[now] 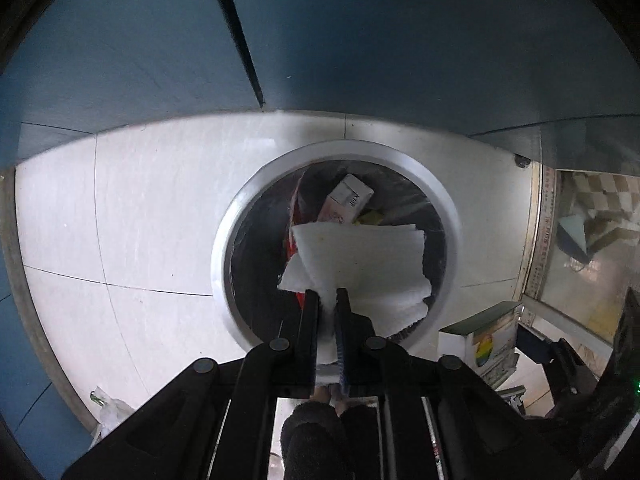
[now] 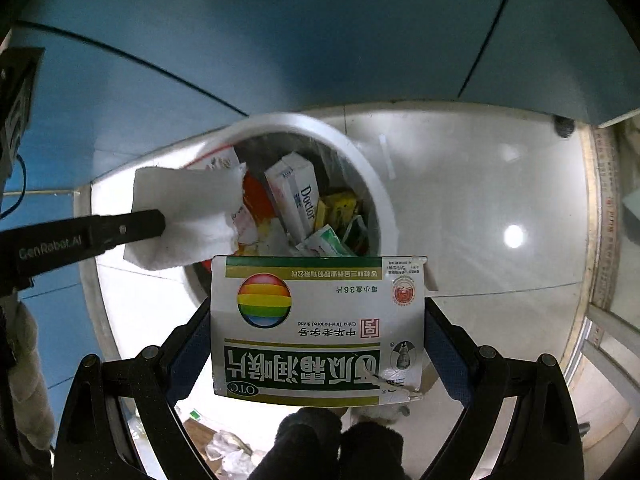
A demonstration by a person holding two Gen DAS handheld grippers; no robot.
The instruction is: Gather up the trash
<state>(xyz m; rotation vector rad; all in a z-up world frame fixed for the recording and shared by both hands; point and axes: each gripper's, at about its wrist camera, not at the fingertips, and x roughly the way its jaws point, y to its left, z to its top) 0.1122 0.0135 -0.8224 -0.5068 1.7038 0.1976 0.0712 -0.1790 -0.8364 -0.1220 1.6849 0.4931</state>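
Observation:
My left gripper (image 1: 327, 295) is shut on a white paper tissue (image 1: 360, 260) and holds it over the mouth of a round grey trash bin (image 1: 240, 208). The tissue (image 2: 184, 216) and a left fingertip (image 2: 136, 226) also show in the right wrist view. My right gripper (image 2: 318, 320) is shut on a white and green medicine box (image 2: 320, 332) with a rainbow ball logo, held near the bin's (image 2: 360, 160) front rim. The bin holds several cartons and wrappers, among them a white box (image 1: 347, 200) that also shows in the right wrist view (image 2: 296, 196).
The bin stands on a pale tiled floor (image 1: 140, 208) against a blue wall (image 1: 360, 40). A crumpled white plastic bag (image 1: 110, 412) lies on the floor at lower left. A glass door edge (image 1: 540, 240) is at the right.

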